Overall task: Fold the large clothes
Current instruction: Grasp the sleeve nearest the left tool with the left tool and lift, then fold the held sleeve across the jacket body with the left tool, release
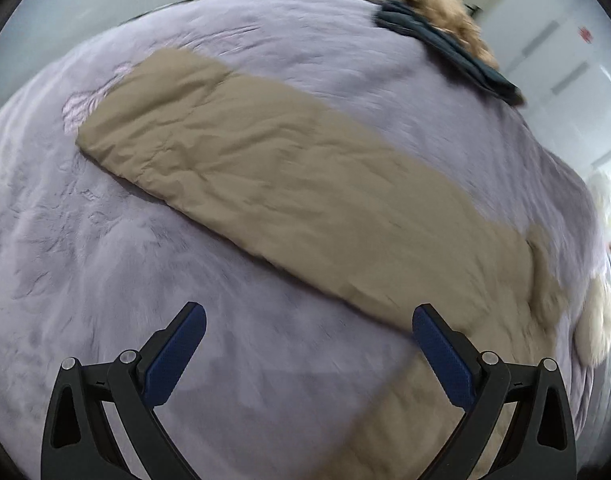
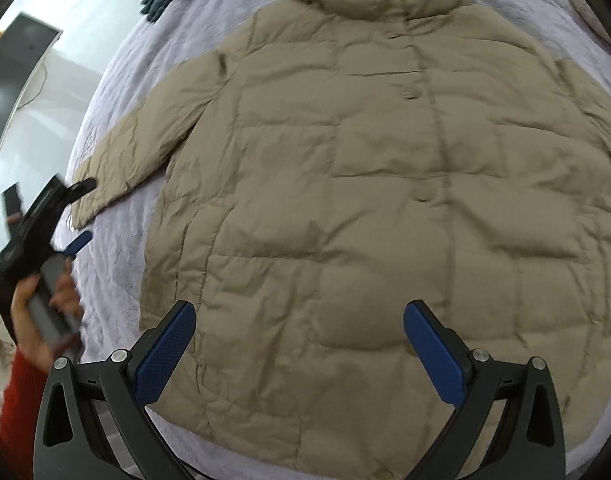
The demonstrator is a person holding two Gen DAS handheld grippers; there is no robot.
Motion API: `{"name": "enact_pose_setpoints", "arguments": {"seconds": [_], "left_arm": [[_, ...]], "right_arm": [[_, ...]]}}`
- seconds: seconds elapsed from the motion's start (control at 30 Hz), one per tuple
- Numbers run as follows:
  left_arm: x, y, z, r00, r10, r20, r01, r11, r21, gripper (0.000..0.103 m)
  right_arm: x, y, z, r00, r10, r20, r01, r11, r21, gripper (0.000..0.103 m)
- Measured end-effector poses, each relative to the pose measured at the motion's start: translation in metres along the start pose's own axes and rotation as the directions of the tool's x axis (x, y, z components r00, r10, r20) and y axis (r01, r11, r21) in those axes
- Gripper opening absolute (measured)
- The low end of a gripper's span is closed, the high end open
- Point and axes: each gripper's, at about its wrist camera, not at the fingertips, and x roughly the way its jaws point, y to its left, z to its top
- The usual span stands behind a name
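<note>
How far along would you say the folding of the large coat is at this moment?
Done: the tan coat lies spread flat, front up, on the lavender bedspread. In hand: nothing; the left tool and right tool both hover open. Left: every fold; its sleeve lies stretched out.

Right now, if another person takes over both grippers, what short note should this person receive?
Left gripper: open, holding nothing, above the lilac plush bed cover, pointing along the jacket's outstretched sleeve.
Right gripper: open, holding nothing, above the hem of the beige quilted puffer jacket.
The jacket lies flat and face up, collar at the far end, both sleeves spread out.
A dark blue garment lies at the far edge of the bed.
Done: jacket spread out.
Left: all folds, probably the sleeves first.
</note>
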Motion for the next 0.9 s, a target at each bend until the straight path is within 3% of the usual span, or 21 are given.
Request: {"name": "enact_pose_setpoints", "arguments": {"seconds": [0.13,0.27,0.47,0.5,0.57,0.6,0.67,0.77,0.83,0.9], "left_arm": [[0.033,0.028,0.024,1.000,-0.026,0.013,0.027,0.996,-0.085,0.103],[0.053,0.047,0.047,0.998,-0.051,0.043,0.057,0.987,-0.150,0.103],[0.061,0.052,0.072,0.993,-0.021,0.119,0.043,0.982,-0.184,0.100],[0.061,0.053,0.074,0.991,-0.009,0.133,0.035,0.980,-0.195,0.095],[0.062,0.058,0.082,0.991,0.004,0.134,0.025,0.976,-0.216,0.066],[0.062,0.061,0.084,0.991,0.004,0.133,0.026,0.974,-0.224,0.056],[0.058,0.067,0.084,0.990,-0.041,0.132,0.069,0.974,-0.217,0.019],[0.048,0.062,0.092,0.989,-0.049,0.138,0.072,0.984,-0.165,0.010],[0.031,0.052,0.096,0.983,-0.049,0.174,0.067,0.993,-0.100,0.010],[0.012,0.041,0.099,0.975,-0.056,0.215,0.065,0.997,-0.035,0.010]], "right_arm": [[0.015,0.012,-0.001,0.999,0.037,0.004,-0.037,0.999,-0.008,0.103],[0.022,0.025,0.001,1.000,0.006,0.019,-0.005,0.998,-0.063,0.103],[0.026,0.035,0.013,0.999,0.009,0.037,-0.005,0.996,-0.094,0.103],[0.026,0.037,0.016,0.999,0.009,0.045,-0.005,0.995,-0.097,0.103],[0.029,0.040,0.025,0.998,0.011,0.058,-0.005,0.995,-0.100,0.103],[0.030,0.043,0.030,0.998,0.010,0.066,-0.004,0.995,-0.102,0.103],[0.033,0.047,0.040,0.996,0.005,0.090,0.004,0.995,-0.097,0.103],[0.037,0.051,0.054,0.991,0.023,0.132,-0.013,0.997,-0.078,0.103],[0.042,0.054,0.066,0.988,0.024,0.152,-0.015,0.998,-0.064,0.102],[0.046,0.059,0.076,0.985,0.037,0.166,-0.028,0.998,-0.060,0.092]]}}
